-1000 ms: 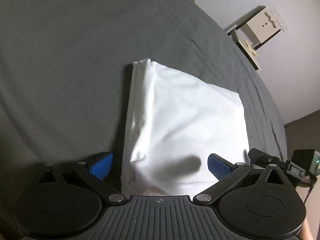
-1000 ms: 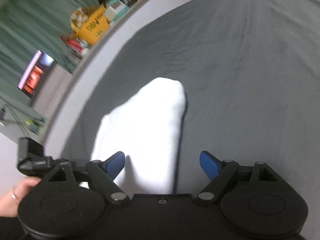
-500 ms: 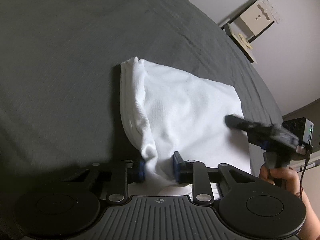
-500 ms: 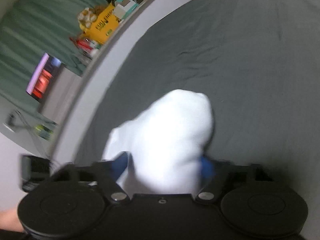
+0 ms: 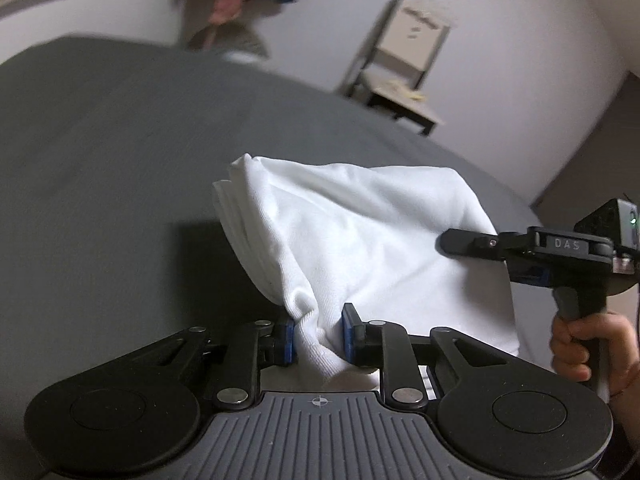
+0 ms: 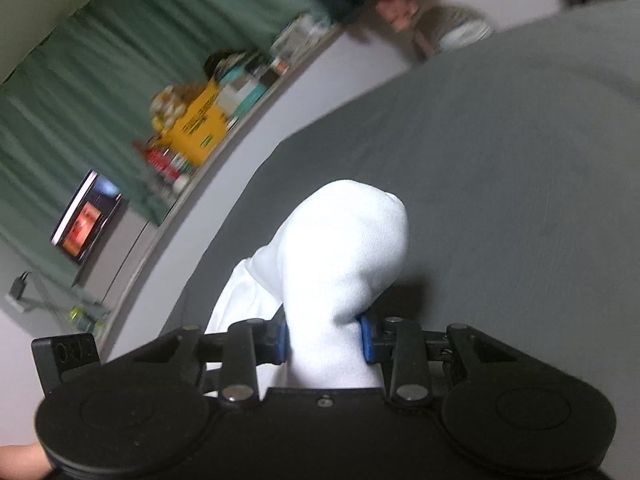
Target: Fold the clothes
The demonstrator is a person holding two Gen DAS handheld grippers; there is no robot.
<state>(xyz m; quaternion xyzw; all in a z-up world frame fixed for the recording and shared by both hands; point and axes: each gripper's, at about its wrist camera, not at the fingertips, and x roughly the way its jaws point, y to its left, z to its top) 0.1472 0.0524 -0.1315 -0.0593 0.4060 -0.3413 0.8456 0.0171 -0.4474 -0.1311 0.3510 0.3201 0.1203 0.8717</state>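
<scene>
I have the white garment point(image 5: 360, 240) pinched at two places: my left claw point(image 5: 318, 338) is clamped on a bunched corner of cloth, and my right claw point(image 6: 324, 338) is closed on a thicker wad, its jaws having just been closing with the fabric between them. In the left wrist view the right claw point(image 5: 460, 242) also shows, reaching in flat over the cloth's right side, with a hand point(image 5: 580, 344) on its grip.

The garment sits on the dark grey bed point(image 5: 100, 160), its near edge raised off the sheet where I hold it, the far part apparently resting on the cover.

What worries me: both grips are on gathered folds, not on a clean edge. I judge that the layers stacked along the garment's left side point(image 5: 236, 208) could slide apart as I carry the edge over, leaving a lopsided fold. The left pinch looks shallow, so a quick pull might let that corner slip free. If my hands travel unevenly, the cloth could twist between them.

As for its lie, the garment's long axis runs away from me toward the far side of the bed, slightly leftward in the left view, with the stacked corner as its far tip
</scene>
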